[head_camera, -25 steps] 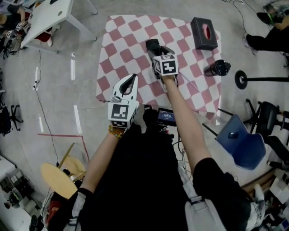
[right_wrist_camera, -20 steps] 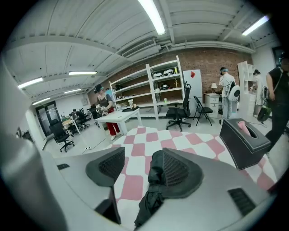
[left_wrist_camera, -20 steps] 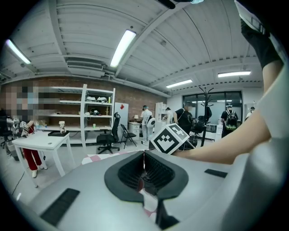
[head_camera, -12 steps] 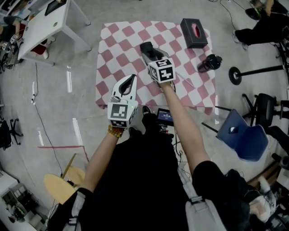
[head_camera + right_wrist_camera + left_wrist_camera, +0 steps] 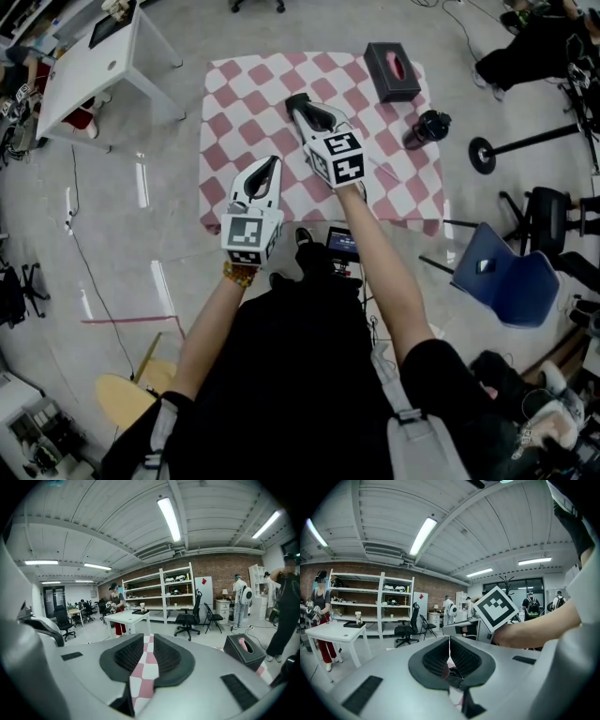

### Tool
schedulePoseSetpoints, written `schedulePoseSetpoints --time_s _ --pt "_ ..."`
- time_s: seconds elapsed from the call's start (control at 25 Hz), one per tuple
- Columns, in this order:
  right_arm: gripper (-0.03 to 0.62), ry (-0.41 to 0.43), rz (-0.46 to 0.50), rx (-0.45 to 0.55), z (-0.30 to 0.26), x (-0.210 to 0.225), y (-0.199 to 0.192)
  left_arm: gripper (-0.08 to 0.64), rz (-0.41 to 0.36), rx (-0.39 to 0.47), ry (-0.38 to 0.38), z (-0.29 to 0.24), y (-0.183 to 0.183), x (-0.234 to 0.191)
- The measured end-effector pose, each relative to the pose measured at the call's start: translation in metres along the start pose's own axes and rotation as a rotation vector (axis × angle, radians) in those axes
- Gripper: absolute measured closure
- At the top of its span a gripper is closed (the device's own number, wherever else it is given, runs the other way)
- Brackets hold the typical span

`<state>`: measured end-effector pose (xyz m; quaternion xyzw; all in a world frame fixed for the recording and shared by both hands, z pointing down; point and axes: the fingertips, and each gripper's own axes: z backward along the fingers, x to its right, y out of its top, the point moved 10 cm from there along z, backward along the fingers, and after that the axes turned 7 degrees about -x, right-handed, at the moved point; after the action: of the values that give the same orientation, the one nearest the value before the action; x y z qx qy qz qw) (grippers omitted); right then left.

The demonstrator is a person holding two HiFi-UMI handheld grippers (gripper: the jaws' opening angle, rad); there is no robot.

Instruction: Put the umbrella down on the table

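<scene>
Apparently the umbrella (image 5: 429, 127) is already down. A stubby dark cylinder, which I take to be the folded umbrella, lies on the checked surface (image 5: 246, 101) close to its right edge. It sits near the black tissue box (image 5: 392, 71), on the person's side of it, and well apart from both grippers. That would explain why neither hand carries anything.

The right gripper (image 5: 298, 101) hovers over the middle of the surface, pointing away from the person. Its jaws are closing with nothing between them, and the right gripper view shows only pink-and-white cloth through the narrow gap. The left gripper (image 5: 272, 165) hangs over the near left corner, out of the way. In the left gripper view its jaws meet tip to tip on nothing. I judge the task as good as finished, with both hands free.

The surface is a small square table under a pink-and-white checked cloth that drapes over its edges. It carries only the box and the umbrella. A thin pale line crosses the cloth beside the right forearm, and I cannot tell what it is.

Around it lies an open workshop with a pale concrete floor (image 5: 122, 216). A white desk (image 5: 89, 70) stands at the upper left, and a blue chair (image 5: 502, 281) and a round-footed black stand (image 5: 483, 155) are on the right. A wooden stool (image 5: 122, 398) is behind the person. The gripper views add a brick wall (image 5: 220, 576), white shelving (image 5: 164, 592), a black office chair (image 5: 188, 618), strip lights (image 5: 169, 517) and several people standing about.
</scene>
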<state>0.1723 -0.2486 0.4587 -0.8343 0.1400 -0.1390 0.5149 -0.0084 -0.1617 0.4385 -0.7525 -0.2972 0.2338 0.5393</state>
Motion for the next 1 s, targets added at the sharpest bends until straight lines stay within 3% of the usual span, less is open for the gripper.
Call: schedulePoseSetpoints --time_s 0.44,1.0 --pt "0.526 0.061 0.012 0.118 0.046 -0.029 0.037 0.545 -0.015 0.036 -0.015 0.006 0.014 -0.003" --pt "0.543 0.064 0.126 0.292 0.104 -0.063 0.070 0.545 -0.027 0.093 -0.047 0.022 0.045 0.004"
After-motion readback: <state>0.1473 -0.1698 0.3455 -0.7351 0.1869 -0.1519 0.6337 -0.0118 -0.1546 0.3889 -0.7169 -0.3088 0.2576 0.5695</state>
